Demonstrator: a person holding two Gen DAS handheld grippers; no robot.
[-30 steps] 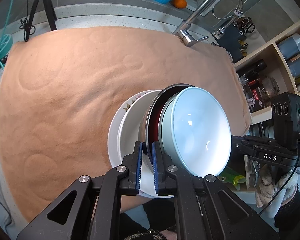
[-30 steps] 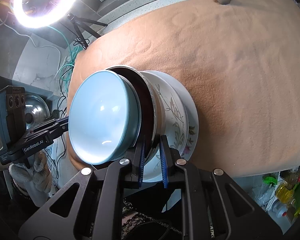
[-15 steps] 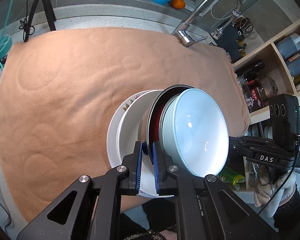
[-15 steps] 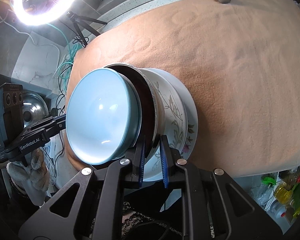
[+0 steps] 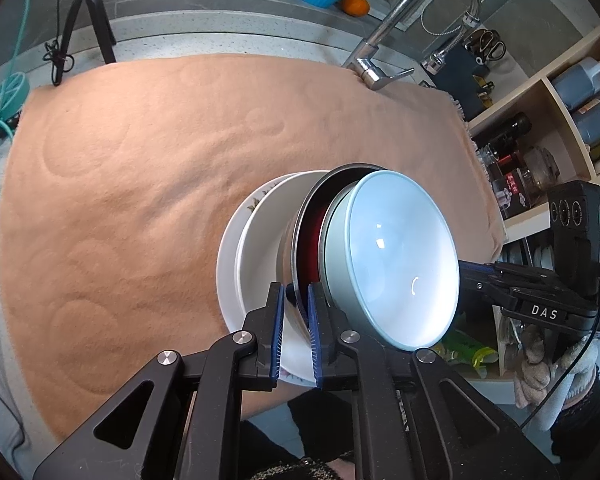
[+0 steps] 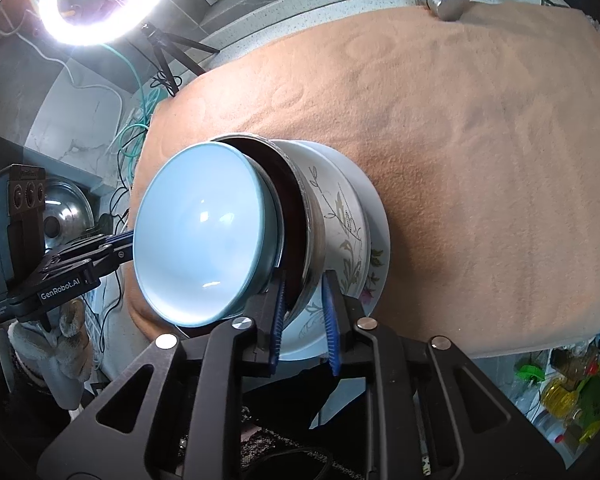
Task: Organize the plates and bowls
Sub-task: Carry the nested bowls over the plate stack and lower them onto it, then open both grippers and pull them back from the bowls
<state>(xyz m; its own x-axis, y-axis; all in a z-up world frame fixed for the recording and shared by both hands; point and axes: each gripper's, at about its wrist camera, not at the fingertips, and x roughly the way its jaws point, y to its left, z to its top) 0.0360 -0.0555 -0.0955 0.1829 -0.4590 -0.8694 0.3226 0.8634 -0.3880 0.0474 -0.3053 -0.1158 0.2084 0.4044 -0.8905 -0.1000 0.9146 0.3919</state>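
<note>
The stack sits near the front edge of the peach towel [image 5: 140,184] that covers the counter: a pale blue bowl [image 5: 400,264] nested in a dark-lined steel bowl [image 5: 312,240], that in a white floral bowl [image 6: 340,224], all on a white plate [image 5: 228,272].

Each tool straddles the steel bowl's rim from an opposite side. The left tool [image 5: 296,324] has its blue pads close around the rim, barely parted; whether they still bite I cannot tell for sure, though they look to be in contact. The right tool [image 6: 304,316] has just been opening — its pads now stand clear on either side of the rim, gripping nothing.

My read is that the stacking step is finishing and the release is under way, the nested set already resting on the plate. The next move calls for letting go fully on both sides, then drawing each tool back and up along the rim — without nudging the tilted upper bowls off centre.
</note>
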